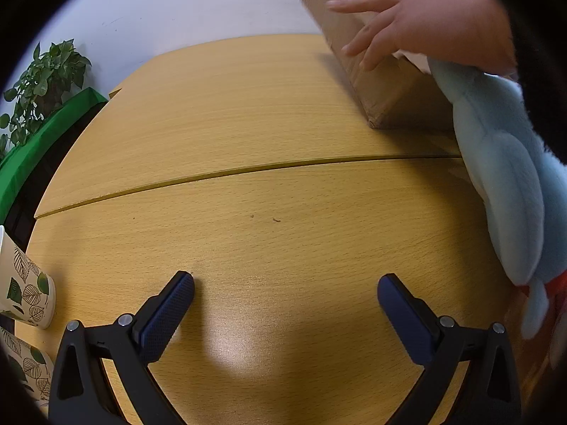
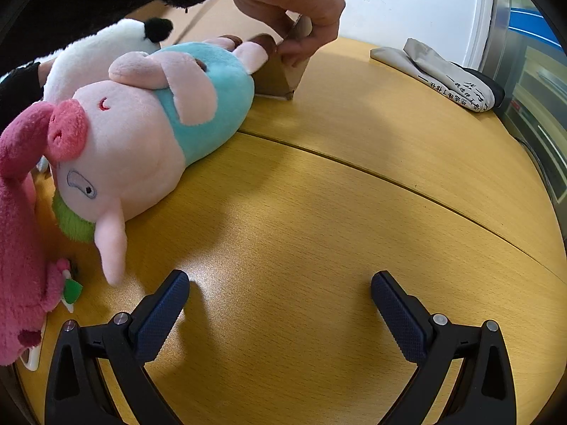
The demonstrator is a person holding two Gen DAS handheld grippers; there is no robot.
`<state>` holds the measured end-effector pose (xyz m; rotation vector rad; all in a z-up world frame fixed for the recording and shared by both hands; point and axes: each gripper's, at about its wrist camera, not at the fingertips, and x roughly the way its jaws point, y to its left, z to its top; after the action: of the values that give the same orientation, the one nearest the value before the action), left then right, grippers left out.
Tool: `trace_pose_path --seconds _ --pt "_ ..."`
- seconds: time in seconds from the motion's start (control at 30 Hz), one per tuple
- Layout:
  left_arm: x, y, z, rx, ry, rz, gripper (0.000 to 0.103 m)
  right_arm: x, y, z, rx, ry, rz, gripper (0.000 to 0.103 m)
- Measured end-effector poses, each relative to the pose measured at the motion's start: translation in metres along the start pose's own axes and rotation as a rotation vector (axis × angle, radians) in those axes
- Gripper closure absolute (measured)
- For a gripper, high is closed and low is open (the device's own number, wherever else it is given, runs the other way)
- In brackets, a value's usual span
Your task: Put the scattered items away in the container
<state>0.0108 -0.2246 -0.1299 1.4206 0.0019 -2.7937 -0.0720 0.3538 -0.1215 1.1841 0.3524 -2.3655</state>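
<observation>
Left wrist view, left to right: two paper cups [image 1: 24,283] printed with leaves, cut off at the frame edge; a leafy plant [image 1: 42,81] above a green strip, both beyond the bench [image 1: 248,141] edge; the left tool [image 1: 285,292] with jaws spread wide and nothing between them, its blue pads dimpled, over bare yellow wood-grain crossed by one seam; a cardboard box [image 1: 358,71], blurred, its top out of frame, a bare hand [image 1: 425,24] laid against its side; a pale blue plush [image 1: 506,184], only partly in view, just beside the box corner.

Right wrist view, left to right: a fuzzy pink plush [image 2: 21,233], cropped; a white and black plush [image 2: 95,49], largely hidden under a dark sleeve; a soft pig plush [image 2: 141,124] in a turquoise body lying on its side, its feet touching the cardboard box [image 2: 280,78], which a hand [image 2: 301,3] grips at the corner; the box interior cannot be seen; the right tool [image 2: 280,290] wide apart and empty over open bench [image 2: 354,194]; folded grey fabric [image 2: 443,74] with printed characters near the far edge.
</observation>
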Motion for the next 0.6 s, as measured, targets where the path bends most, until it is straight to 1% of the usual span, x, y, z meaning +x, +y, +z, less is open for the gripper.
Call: trace_pose_path --seconds 0.6 --pt "-0.005 -0.011 -0.008 0.000 0.000 0.001 0.000 0.000 0.000 0.001 0.001 0.000 0.000 0.000"
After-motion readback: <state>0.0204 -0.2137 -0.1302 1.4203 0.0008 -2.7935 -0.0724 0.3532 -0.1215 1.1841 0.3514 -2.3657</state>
